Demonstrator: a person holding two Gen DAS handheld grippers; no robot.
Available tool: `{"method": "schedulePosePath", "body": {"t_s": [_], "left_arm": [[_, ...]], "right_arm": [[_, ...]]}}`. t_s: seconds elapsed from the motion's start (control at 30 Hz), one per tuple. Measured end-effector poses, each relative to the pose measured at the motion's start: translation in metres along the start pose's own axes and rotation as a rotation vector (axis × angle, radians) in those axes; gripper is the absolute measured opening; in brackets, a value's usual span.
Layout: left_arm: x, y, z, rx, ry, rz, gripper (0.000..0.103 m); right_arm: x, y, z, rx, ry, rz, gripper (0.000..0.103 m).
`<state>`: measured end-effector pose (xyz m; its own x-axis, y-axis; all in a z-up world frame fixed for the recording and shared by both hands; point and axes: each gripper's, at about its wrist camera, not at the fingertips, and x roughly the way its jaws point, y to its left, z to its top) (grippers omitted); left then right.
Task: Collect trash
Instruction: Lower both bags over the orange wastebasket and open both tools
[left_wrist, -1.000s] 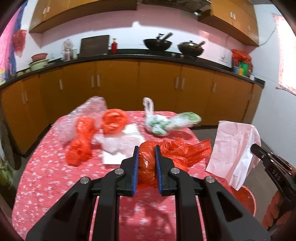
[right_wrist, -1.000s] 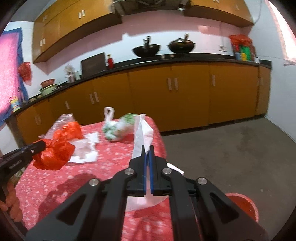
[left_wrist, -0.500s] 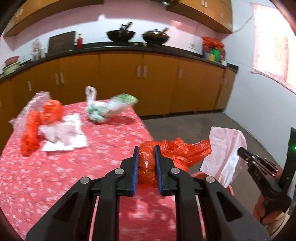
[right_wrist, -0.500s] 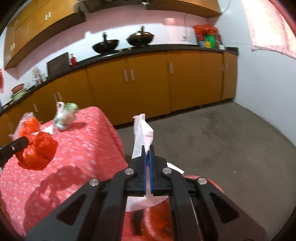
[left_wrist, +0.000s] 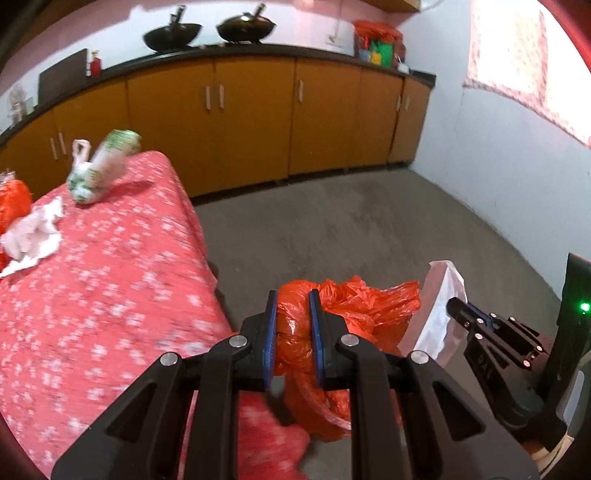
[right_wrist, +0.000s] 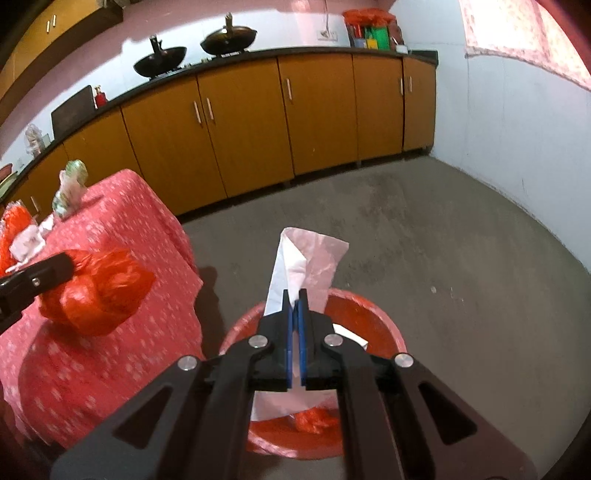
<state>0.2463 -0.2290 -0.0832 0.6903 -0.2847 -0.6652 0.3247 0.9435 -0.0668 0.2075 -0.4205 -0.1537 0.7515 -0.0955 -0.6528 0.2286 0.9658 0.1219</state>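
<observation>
Two grippers, both loaded

The left gripper (left_wrist: 292, 314) pinches a crumpled red bag (left_wrist: 354, 310) past the table (left_wrist: 110, 280) edge. The right gripper (right_wrist: 294, 306) clamps a pale pink bag (right_wrist: 306, 258) over the red bin (right_wrist: 373, 314).

Red floral-cloth table (left_wrist: 110, 280), green-white bag (left_wrist: 99, 170), crumpled white plastic (left_wrist: 33, 232), orange bag (left_wrist: 13, 199)
</observation>
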Motion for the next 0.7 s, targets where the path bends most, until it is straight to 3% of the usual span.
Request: {"method": "schedulePosePath", "body": {"t_s": [0.4,0.7], "left_arm": [[0.055,-0.047,-0.017,0.077,0.123,-0.019,0.016],[0.076,-0.064,-0.02,0.103,0.152,-0.039,0.016]], "right_arm": [[0.03,-0.031,-0.019,0.048,0.063,0.001,0.004],[0.047,-0.039,-0.023,0.057,0.089,0.02,0.005]]}}
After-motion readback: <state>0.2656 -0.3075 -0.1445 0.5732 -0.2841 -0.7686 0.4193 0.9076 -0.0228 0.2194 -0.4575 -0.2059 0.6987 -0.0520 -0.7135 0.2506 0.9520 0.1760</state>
